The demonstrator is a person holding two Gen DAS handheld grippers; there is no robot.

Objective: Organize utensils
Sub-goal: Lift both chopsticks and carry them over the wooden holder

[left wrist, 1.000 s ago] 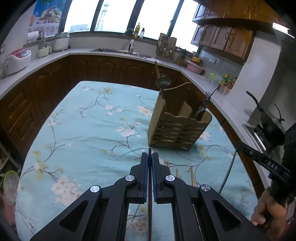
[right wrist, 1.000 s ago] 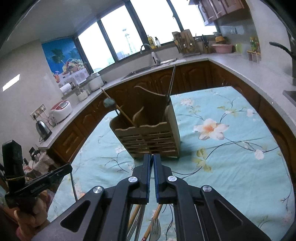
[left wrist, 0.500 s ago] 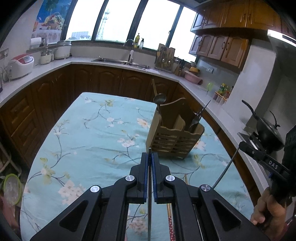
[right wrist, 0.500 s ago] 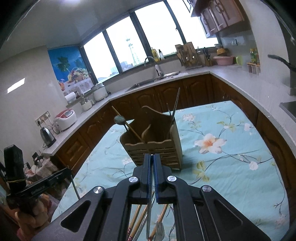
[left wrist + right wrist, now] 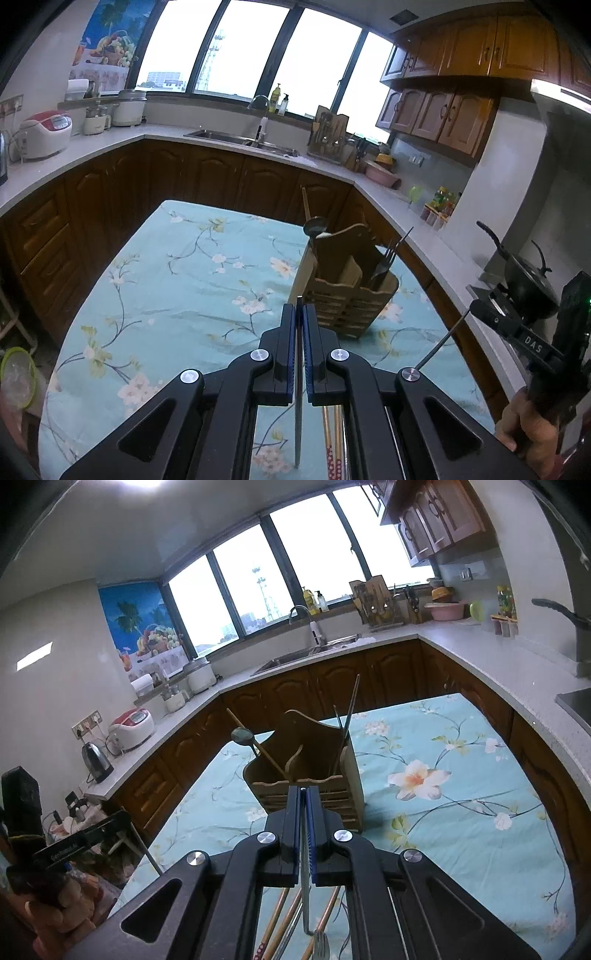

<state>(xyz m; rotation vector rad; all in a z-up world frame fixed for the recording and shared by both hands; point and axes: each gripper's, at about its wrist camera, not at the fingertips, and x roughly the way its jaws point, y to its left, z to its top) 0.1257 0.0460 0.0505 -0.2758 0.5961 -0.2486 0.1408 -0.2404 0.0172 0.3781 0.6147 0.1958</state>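
**Now both utensils are off the cloth and heading for the holder**

Now we have both grippers higher than a second ago: in each wrist view the wooden utensil holder [image 5: 345,291] sits lower and smaller in the frame, and more of the flowered worktop [image 5: 192,280] shows around it. Our left gripper [image 5: 300,314] has its jaws closed on a thin metal rod-like utensil [image 5: 297,413], which runs straight down between the pads and hangs clear below them; what kind of utensil it is we cannot tell. Our right gripper [image 5: 303,797] is likewise clamped on a slim metal utensil [image 5: 305,890], whose lower end hangs just above a fork [image 5: 320,947] and several chopsticks [image 5: 284,919] lying on the cloth. In the left view we also see the other gripper at the right edge with its thin handle sticking out, held in a hand [image 5: 524,435].

For the task, we judge that the pick-up is done on both sides and the carrying step is under way. The holder stands upright ahead of both grippers, near but not yet under either tip. It already has a ladle [image 5: 242,735] leaning in its left compartment and a fork and thin sticks in its right one. Next, we expect each piece needs lifting above the holder's rim and lowering into a compartment. More pieces on the cloth beneath our grippers remain to be sorted.
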